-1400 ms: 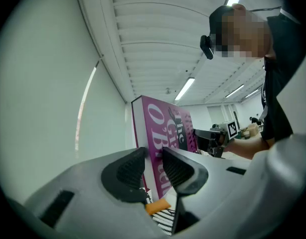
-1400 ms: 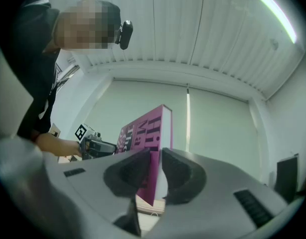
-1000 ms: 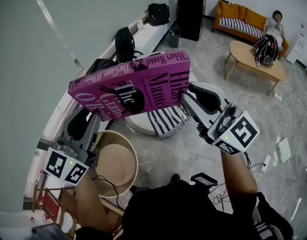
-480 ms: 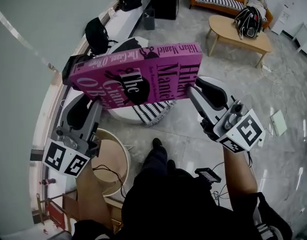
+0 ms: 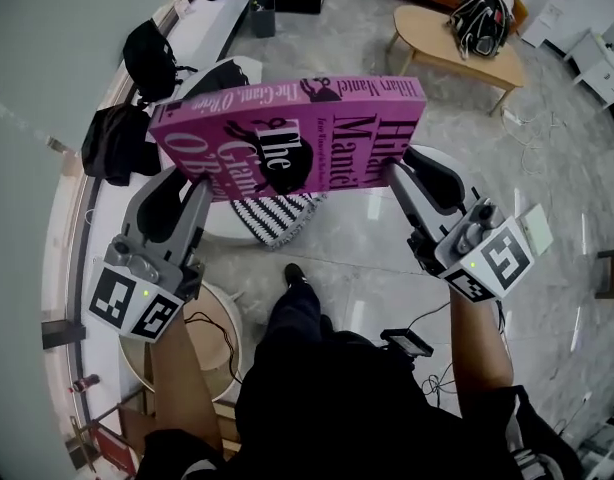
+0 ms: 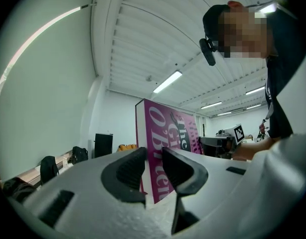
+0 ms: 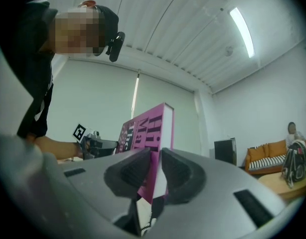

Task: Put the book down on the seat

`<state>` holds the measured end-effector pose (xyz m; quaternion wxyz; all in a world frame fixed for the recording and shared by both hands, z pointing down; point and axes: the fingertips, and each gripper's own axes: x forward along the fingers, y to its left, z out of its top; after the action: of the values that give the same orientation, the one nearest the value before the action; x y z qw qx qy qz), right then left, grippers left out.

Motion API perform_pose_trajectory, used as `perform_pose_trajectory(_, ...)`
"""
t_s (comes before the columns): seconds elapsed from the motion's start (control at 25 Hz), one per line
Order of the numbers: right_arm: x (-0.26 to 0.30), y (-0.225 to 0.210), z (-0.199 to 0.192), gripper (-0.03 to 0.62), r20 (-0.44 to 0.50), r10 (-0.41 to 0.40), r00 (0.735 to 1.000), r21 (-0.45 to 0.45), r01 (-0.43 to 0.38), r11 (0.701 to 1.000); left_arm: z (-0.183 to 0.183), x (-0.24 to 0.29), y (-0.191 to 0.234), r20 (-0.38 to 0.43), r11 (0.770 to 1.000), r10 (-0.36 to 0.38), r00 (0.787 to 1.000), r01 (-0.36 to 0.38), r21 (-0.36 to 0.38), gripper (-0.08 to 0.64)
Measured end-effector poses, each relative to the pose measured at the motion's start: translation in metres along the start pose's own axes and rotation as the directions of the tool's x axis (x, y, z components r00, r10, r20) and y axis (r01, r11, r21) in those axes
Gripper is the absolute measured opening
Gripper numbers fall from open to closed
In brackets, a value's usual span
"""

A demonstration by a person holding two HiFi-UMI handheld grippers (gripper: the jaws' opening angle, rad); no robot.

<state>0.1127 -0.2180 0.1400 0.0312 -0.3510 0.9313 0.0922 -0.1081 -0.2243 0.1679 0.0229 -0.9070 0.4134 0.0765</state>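
One thick magenta book (image 5: pixel 287 138), black cover lettering, white page edges

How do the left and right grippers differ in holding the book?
The left gripper clamps the book at the title's O'Brien corner; the right gripper clamps the author-name corner. The left gripper slants rightward toward it, the right gripper leftward. Both are shut on it, holding it aloft.

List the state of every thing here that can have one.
book: closed, cover up, held in the air, not yet on the seat.
left gripper: shut on one end of the book.
right gripper: shut on the other end.
seat: below the book, striped cloth lying on it.
backpack: resting on the low wooden table.
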Motion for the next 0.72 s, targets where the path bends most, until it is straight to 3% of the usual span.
perform_pose_trajectory(0.16,0.016,-0.011,-0.004,0.084,-0.005,0.002,1.0,0.01,-0.002,1.0,-0.002,0.011,0.015,-0.007,1.0,-0.004,1.0,0.004,-0.01,0.123)
perform_pose_trajectory(0.4,0.015,-0.011,-0.002,0.085,0.034,-0.001,0.999,0.012,0.001,1.0,0.001,0.009,0.012,-0.012,0.999,-0.009,1.0,0.01,0.034,0.123)
perform_pose_trajectory(0.72,0.015,-0.012,-0.002,0.085,0.018,0.015,1.0,0.028,-0.015,0.999,-0.008,0.009,0.011,-0.017,1.0,-0.003,1.0,0.003,-0.009,0.124)
